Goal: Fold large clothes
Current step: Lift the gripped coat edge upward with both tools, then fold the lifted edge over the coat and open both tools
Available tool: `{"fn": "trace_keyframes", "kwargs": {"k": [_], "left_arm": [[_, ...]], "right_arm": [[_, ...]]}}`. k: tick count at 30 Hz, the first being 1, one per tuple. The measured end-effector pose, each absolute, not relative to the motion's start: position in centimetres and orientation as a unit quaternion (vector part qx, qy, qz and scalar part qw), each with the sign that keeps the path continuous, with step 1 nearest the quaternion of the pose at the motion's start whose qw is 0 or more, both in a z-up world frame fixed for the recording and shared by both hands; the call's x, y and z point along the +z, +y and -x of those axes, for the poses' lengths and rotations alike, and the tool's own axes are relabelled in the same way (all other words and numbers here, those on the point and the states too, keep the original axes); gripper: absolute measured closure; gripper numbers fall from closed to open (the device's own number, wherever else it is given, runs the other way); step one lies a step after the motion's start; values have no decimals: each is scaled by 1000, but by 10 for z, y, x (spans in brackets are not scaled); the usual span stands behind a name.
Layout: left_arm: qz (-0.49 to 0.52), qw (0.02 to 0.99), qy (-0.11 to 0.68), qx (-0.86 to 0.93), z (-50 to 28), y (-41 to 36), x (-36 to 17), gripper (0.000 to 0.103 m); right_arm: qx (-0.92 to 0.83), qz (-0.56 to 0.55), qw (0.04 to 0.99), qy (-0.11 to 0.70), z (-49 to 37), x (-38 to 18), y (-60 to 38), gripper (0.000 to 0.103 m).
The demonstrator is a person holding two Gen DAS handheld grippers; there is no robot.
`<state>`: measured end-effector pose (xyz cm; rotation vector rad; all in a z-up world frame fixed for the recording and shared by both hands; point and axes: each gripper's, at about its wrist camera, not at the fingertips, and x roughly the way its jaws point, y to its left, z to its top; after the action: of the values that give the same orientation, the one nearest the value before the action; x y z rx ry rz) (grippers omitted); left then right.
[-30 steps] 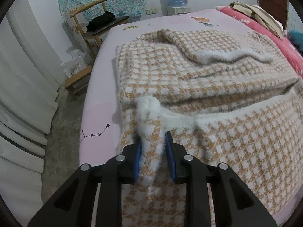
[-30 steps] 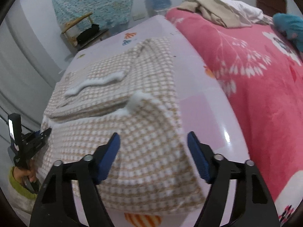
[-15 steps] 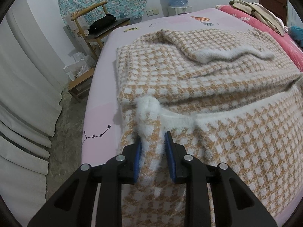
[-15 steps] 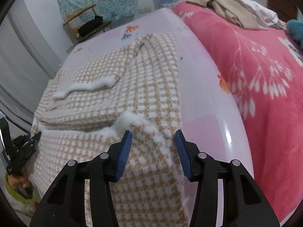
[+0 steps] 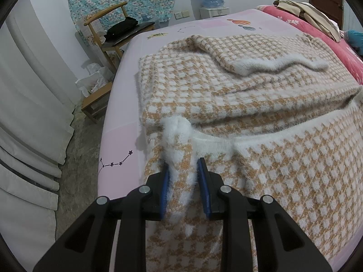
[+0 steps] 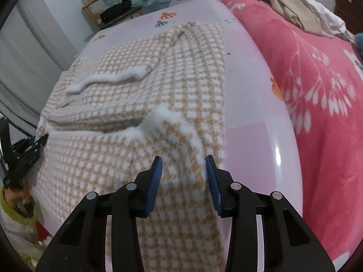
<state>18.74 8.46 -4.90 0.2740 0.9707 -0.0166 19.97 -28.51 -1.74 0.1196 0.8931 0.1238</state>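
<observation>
Right wrist view: right claw (image 6: 183,170) is closing on sweater (image 6: 140,86) hem; left claw (image 6: 34,145), at 9 o'clock, grips it.

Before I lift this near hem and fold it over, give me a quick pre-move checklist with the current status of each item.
1. Left gripper clamped on the sweater hem corner: ok, fabric is pinched between its fingers.
2. Right gripper clamped on the other hem corner: not ok, its jaws are closing with fabric between them.
3. Sleeve folded in on the body: ok, its white cuff lies flat on top.
4. Landing area on the far half of the sweater free: ok.
5. Sweater clear of the red blanket: ok, a pink sheet strip lies between.
6. Hem hanging over the near edge unsnagged: cannot tell.
</observation>
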Motion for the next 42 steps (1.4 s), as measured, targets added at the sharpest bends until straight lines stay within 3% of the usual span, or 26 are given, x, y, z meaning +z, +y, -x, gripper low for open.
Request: {"fn": "trace_keyframes", "kwargs": {"k": [8,11,13,14,15,17,29,36,42], "left_arm": [[-131,876,464,-8,-187,85,-49,79],[-132,877,462,-8,-188,86,-49,79],[-129,879,458,-9,-189,87,-48,80],[-121,885,450,-10,-187,89,-45,80],[-119,888,444,-10,-186,91,-43,87],[-110,900,422,-15,-177,95,-34,90],[-67,960,268,-35,-118,110,69,92],[-69,974,211,-44,-181,109,116,92],[-66,966,245,-42,-286,106,111,92]], "right_arm": [[40,-12,902,430,-207,-20,-271,69],[23,10,906,423,-202,-19,-264,80],[15,16,909,416,-197,-15,-260,97],[24,8,910,413,-193,-12,-258,98],[21,8,914,406,-189,-9,-256,98],[9,26,923,384,-172,-1,-250,98],[-14,11,971,240,-95,83,-239,99],[7,11,984,180,-158,134,-254,99],[28,-1,980,195,-264,150,-269,99]]}}
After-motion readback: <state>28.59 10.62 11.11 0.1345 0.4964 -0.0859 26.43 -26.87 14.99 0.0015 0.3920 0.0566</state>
